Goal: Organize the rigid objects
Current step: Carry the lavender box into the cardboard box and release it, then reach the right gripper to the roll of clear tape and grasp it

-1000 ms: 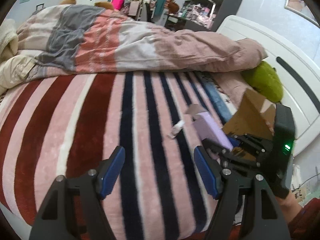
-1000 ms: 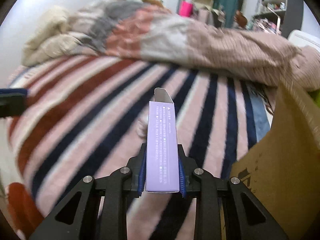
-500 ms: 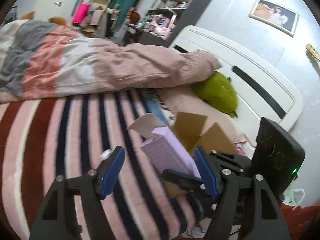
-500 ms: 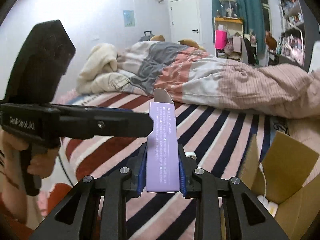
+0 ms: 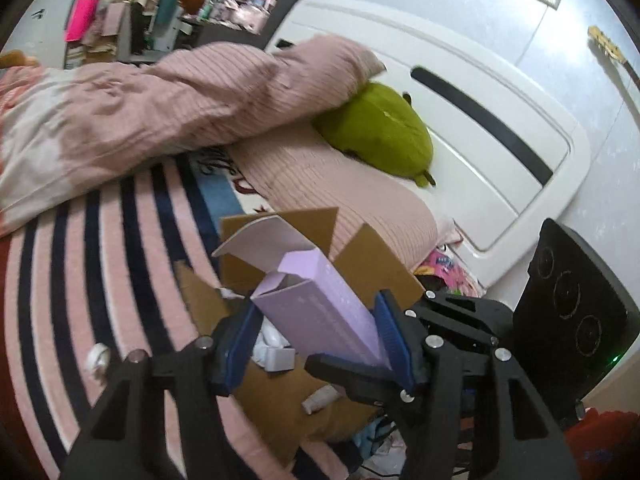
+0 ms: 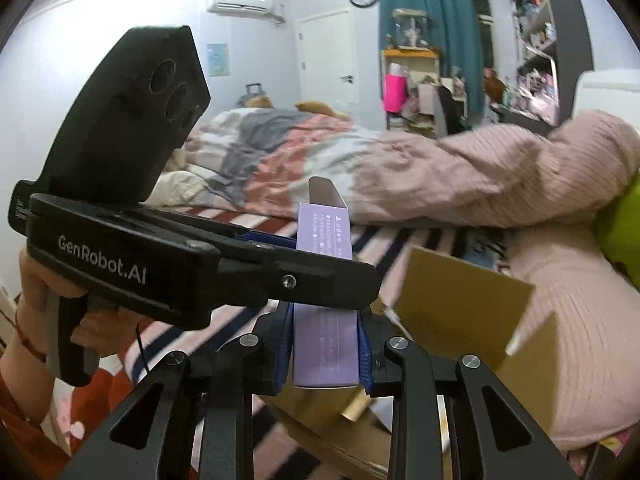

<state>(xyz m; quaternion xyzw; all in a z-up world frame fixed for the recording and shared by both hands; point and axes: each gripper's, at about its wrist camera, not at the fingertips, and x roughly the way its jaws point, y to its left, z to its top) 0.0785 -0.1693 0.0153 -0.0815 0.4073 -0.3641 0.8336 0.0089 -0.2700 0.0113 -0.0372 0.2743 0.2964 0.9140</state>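
A long lilac carton [image 5: 320, 304] with its top flap open is held above an open cardboard box [image 5: 280, 384] on the striped bed. My right gripper [image 6: 324, 354] is shut on the carton's lower end [image 6: 325, 344]. My left gripper [image 5: 316, 340] reaches in from the side with its blue pads on either side of the same carton; whether the pads press it is unclear. In the right wrist view the left gripper's black body [image 6: 168, 256] crosses in front of the carton. Small white items [image 5: 276, 354] lie inside the box.
A small white item [image 5: 98, 356] lies on the striped blanket [image 5: 100, 264] left of the box. A pink duvet [image 5: 160, 104], pink pillow [image 5: 340, 200] and green plush [image 5: 380, 132] lie behind, against the white headboard [image 5: 480, 128]. Clutter lies on the floor by the bed.
The left gripper swung right towards the box and closed in around the lilac carton. The right gripper lifted the carton up over the cardboard box.
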